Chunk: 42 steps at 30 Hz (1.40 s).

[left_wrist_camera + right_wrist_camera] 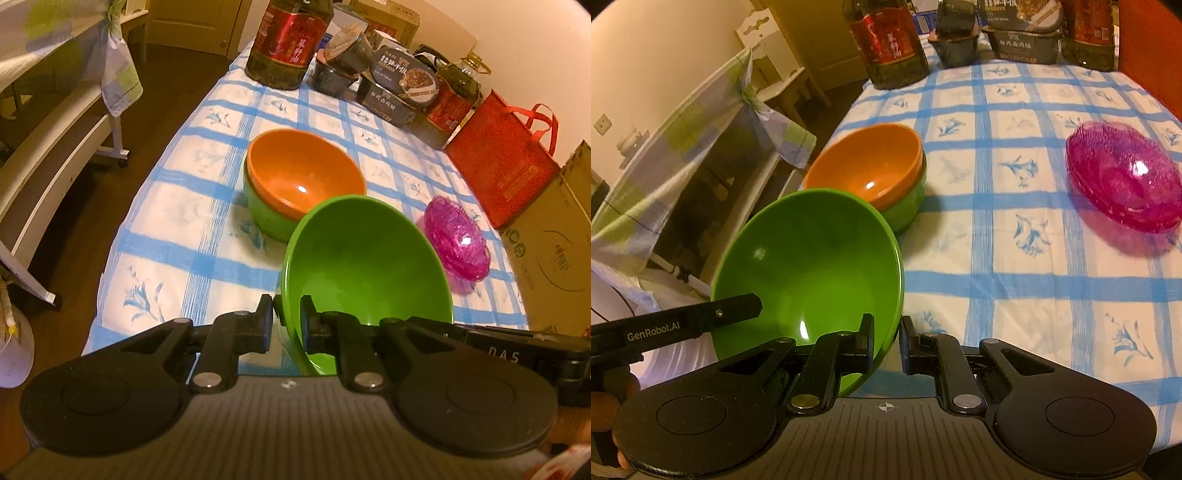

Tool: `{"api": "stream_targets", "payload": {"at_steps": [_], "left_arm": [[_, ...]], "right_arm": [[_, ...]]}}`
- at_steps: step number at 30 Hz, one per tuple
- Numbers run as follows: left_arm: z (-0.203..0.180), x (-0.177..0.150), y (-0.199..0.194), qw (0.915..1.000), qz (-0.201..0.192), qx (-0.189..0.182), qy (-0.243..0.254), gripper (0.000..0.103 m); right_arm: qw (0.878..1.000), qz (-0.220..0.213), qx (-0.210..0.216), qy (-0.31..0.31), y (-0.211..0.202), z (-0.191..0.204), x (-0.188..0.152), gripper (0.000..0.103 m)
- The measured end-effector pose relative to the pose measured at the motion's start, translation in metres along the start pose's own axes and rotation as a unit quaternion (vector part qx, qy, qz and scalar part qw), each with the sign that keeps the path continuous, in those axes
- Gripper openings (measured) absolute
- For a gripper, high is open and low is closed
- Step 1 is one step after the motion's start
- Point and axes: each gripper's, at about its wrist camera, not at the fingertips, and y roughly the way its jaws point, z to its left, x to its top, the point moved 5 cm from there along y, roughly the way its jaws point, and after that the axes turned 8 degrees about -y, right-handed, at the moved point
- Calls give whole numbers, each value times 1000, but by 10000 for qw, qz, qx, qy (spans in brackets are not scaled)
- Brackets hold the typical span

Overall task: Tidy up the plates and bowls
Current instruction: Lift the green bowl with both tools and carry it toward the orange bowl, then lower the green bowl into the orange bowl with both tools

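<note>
Both grippers hold one large green bowl [365, 266] by its rim, lifted and tilted above the blue-checked tablecloth [184, 236]. My left gripper [287, 317] is shut on its left rim. My right gripper [887, 341] is shut on the right rim of the same green bowl [812, 266]. Behind it an orange bowl [303, 170] sits nested in another green bowl [266, 218]; the stack also shows in the right wrist view [868, 170]. A pink glass bowl [458, 240] rests on the cloth to the right, also seen in the right wrist view [1123, 173].
Oil bottles [288, 40], dark food tubs [399, 88] and a red bag [502, 162] line the table's far end. A cardboard box [554, 251] stands at the right. A white shelf with a checked cloth [683, 155] stands left of the table.
</note>
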Motion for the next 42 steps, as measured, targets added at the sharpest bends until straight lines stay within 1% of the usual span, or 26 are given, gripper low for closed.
{"api": "stream_targets", "payload": {"at_steps": [3, 9, 12, 16, 21, 26, 32, 42], "left_arm": [[-6, 14, -5, 9999, -97, -24, 84, 13], [-15, 53, -2, 9996, -224, -107, 97, 13], [-19, 74, 7, 9996, -230, -67, 140, 13], [-17, 100, 26, 9998, -176, -18, 71, 13], [-13, 125, 56, 9999, -57, 89, 16, 13], [-8, 139, 85, 9996, 91, 237, 95, 13], [0, 137, 110, 9992, 279, 283, 96, 13], [2, 131, 122, 9984, 279, 400, 276, 13]], "right_arm": [[9999, -92, 50, 2, -5, 1, 16, 14], [9997, -213, 97, -62, -5, -2, 63, 14], [9997, -223, 69, -97, 3, -4, 88, 14], [9997, -208, 10, -154, 19, -7, 118, 14], [9999, -37, -41, -127, 51, -17, 144, 14], [9995, 167, -156, -214, 80, -24, 154, 13], [9988, 343, -238, -248, 100, -32, 150, 13], [9981, 490, -275, -252, 114, -37, 146, 13]]}}
